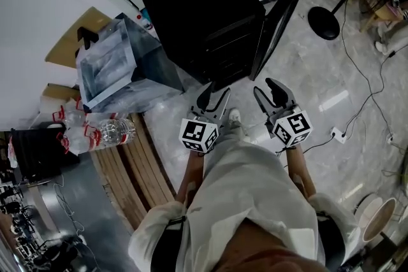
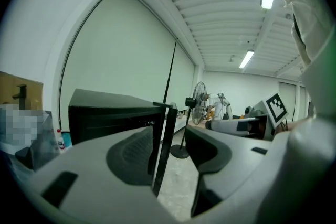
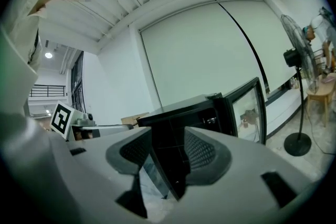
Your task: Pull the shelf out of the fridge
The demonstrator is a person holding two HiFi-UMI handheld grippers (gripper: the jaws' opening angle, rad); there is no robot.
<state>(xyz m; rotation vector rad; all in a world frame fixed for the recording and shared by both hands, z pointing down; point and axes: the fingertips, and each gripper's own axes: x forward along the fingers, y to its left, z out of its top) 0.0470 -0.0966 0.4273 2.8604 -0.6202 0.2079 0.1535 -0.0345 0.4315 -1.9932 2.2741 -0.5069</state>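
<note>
head view: fridge [image 1: 204, 13] door [image 1: 280, 19] open, floor [image 1: 331, 83] adj.

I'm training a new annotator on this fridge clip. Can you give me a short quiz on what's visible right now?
1. True or false: the glass-fronted door of the black box-shaped fridge stands open.
2. The left gripper holds: A) a shelf; B) nothing; C) a bottle.
3. Fill in: the jaws of both the left gripper and the right gripper stand ____.
Key: 1 true; 2 B; 3 apart.
</note>
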